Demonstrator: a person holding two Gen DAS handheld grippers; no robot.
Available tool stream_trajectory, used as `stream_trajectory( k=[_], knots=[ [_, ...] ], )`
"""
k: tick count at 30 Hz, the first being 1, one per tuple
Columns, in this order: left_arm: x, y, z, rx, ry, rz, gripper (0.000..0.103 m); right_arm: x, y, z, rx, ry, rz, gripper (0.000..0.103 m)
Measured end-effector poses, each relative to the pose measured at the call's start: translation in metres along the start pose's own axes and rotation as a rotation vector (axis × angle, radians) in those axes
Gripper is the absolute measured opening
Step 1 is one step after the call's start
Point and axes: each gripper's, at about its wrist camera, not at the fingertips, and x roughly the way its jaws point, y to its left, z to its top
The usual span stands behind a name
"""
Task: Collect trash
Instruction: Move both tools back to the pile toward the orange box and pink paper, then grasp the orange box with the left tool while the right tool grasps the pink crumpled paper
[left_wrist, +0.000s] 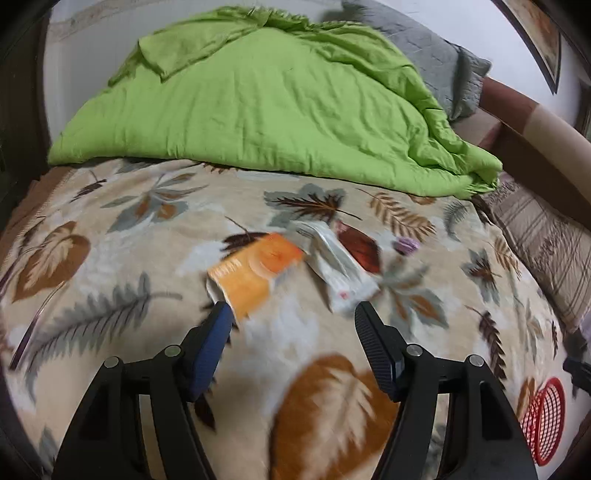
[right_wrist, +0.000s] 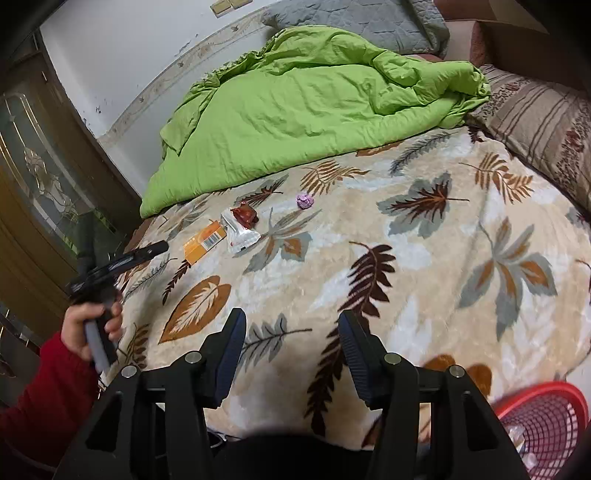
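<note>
Several pieces of trash lie on the leaf-patterned blanket (left_wrist: 147, 258): an orange packet (left_wrist: 255, 273), a white wrapper (left_wrist: 340, 266), a dark red wrapper (left_wrist: 360, 245) and a small purple ball (left_wrist: 406, 245). They also show in the right wrist view: orange packet (right_wrist: 203, 242), white wrapper (right_wrist: 240, 234), red wrapper (right_wrist: 244, 215), purple ball (right_wrist: 305, 201). My left gripper (left_wrist: 293, 314) is open, just short of the orange packet, left fingertip near its corner. It also shows in the right wrist view (right_wrist: 153, 248). My right gripper (right_wrist: 291, 325) is open and empty over the blanket.
A red mesh basket (right_wrist: 546, 417) stands at the bed's near right edge, also in the left wrist view (left_wrist: 546, 417). A green duvet (left_wrist: 258, 103) is heaped at the back. Grey pillow (right_wrist: 362, 22) and striped pillow (right_wrist: 543, 122) lie far right. A wooden door (right_wrist: 33, 177) stands left.
</note>
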Motion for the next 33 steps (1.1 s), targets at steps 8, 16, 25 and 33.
stream_trajectory(
  k=[8,16,25,33],
  knots=[
    [0.082,0.046,0.046,-0.04,0.082,-0.071,0.068,0.033,-0.005,0.026,-0.006,0.035,-0.009,0.057],
    [0.103,0.035,0.019,0.039,0.16,-0.147,0.068,0.085,-0.01,0.061,0.005,0.074,0.024,0.057],
    [0.12,0.009,0.016,0.142,0.154,-0.012,0.063,0.182,-0.009,0.117,0.021,0.104,0.015,0.057],
    [0.121,0.014,0.016,0.086,0.096,0.04,0.045,0.258,-0.009,0.154,-0.005,0.126,-0.048,0.057]
  ],
)
